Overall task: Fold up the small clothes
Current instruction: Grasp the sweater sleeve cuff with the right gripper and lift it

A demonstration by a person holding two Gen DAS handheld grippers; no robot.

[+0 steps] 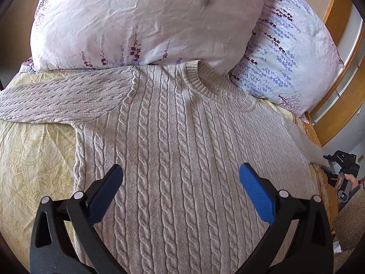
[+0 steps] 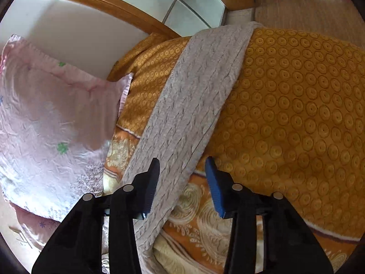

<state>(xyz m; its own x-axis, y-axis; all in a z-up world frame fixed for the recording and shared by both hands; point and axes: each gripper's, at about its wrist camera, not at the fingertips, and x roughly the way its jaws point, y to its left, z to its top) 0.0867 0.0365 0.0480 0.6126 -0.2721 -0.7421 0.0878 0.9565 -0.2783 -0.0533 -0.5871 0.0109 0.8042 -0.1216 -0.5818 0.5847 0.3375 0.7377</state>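
Observation:
A beige cable-knit sweater [image 1: 178, 125] lies flat, front up, on the bed, its ribbed collar [image 1: 212, 84] against the pillows. One sleeve [image 1: 57, 96] stretches out to the left. My left gripper [image 1: 181, 166] hovers open over the chest with nothing between its blue pads. The other sleeve [image 2: 200, 86] runs off the right side over the orange bedspread [image 2: 296, 114]. My right gripper [image 2: 182, 159] straddles that sleeve. Its jaws stand a little apart, and the right pad [image 2: 215, 189] is clear of the knit. In the left wrist view the right gripper [image 1: 329, 166] shows at the bed's right edge, held by a hand.
Two floral pillows [image 1: 136, 18] [image 1: 292, 50] are stacked at the head of the bed; one pillow [image 2: 45, 114] also fills the left of the right wrist view. A pale yellow sheet [image 1: 34, 155] lies under the sweater. A wooden frame [image 1: 335, 11] and wood floor [image 2: 296, 0] border the bed.

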